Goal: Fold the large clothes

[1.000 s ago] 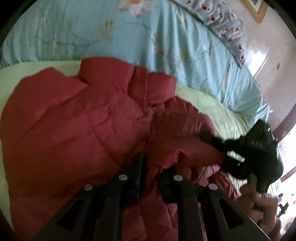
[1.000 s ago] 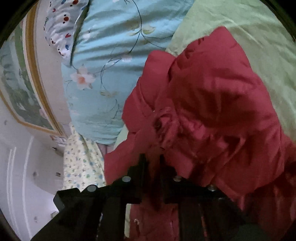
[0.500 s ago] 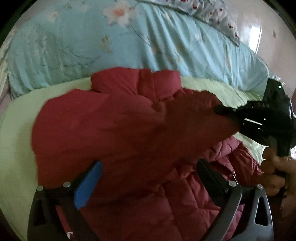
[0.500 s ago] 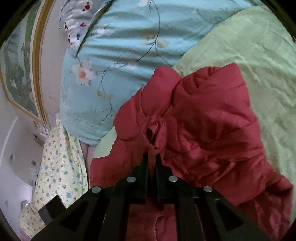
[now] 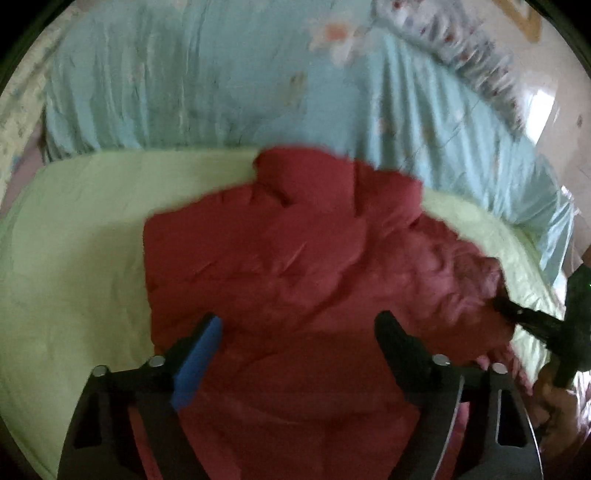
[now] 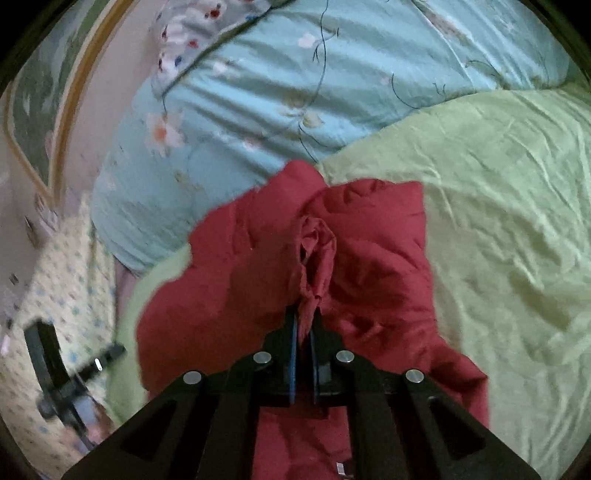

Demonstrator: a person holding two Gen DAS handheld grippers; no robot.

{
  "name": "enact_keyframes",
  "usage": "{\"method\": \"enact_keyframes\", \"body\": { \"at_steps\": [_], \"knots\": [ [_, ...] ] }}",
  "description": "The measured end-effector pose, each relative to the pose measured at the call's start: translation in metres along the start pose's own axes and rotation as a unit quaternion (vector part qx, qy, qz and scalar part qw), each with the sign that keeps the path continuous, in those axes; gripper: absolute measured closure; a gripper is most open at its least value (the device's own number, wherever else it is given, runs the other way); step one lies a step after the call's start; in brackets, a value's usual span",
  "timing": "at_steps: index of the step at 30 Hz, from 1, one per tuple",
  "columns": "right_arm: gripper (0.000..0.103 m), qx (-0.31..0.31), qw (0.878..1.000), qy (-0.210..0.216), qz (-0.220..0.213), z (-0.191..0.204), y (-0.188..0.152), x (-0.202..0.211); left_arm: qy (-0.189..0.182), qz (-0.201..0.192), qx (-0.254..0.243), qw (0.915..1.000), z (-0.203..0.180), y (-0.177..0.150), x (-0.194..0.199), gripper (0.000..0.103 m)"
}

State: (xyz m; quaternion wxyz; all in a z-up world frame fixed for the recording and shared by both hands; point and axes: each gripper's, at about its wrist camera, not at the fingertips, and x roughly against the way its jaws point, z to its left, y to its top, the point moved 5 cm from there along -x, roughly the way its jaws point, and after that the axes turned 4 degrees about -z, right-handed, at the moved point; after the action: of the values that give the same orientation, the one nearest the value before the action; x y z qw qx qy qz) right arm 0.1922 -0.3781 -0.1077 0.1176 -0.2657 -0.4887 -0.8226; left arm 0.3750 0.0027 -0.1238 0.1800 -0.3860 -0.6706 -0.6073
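A dark red padded jacket [image 5: 295, 266] lies crumpled on a pale green bedsheet [image 5: 74, 258]. My left gripper [image 5: 297, 325] is open and empty, just above the jacket's middle. My right gripper [image 6: 303, 314] is shut on a bunched fold of the red jacket [image 6: 314, 251], pinched between its fingertips. The right gripper also shows at the right edge of the left wrist view [image 5: 532, 321], holding the jacket's right side. In the right wrist view the jacket spreads over the green sheet [image 6: 498, 221].
A light blue floral quilt [image 5: 240, 81] lies bunched along the far side of the bed. A patterned pillow [image 6: 192, 33] and a framed picture [image 6: 48, 110] are beyond it. A yellow flowered cloth [image 6: 48, 314] hangs at the left of the right wrist view.
My left gripper opened, let go of the jacket and pulled back. My right gripper stayed shut on its fold and drew it out to the right, spreading the jacket flatter.
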Motion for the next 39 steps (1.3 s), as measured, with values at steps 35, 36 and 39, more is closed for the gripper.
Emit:
{"method": "enact_keyframes", "body": {
  "at_steps": [35,36,39],
  "knots": [
    [0.073,0.138,0.983,-0.108,0.055,0.026,-0.016,-0.043,0.052,0.055,-0.025,0.9969,0.012,-0.017,-0.054,0.024],
    [0.073,0.148,0.982,-0.107,0.042,0.032,-0.014,-0.039,0.054,0.056,-0.027,0.9967,0.011,-0.017,-0.055,0.024],
    [0.073,0.153,0.979,-0.122,0.049,0.030,-0.012,-0.046,0.050,0.056,-0.028,0.9968,0.013,-0.016,-0.056,0.024]
  ]
}}
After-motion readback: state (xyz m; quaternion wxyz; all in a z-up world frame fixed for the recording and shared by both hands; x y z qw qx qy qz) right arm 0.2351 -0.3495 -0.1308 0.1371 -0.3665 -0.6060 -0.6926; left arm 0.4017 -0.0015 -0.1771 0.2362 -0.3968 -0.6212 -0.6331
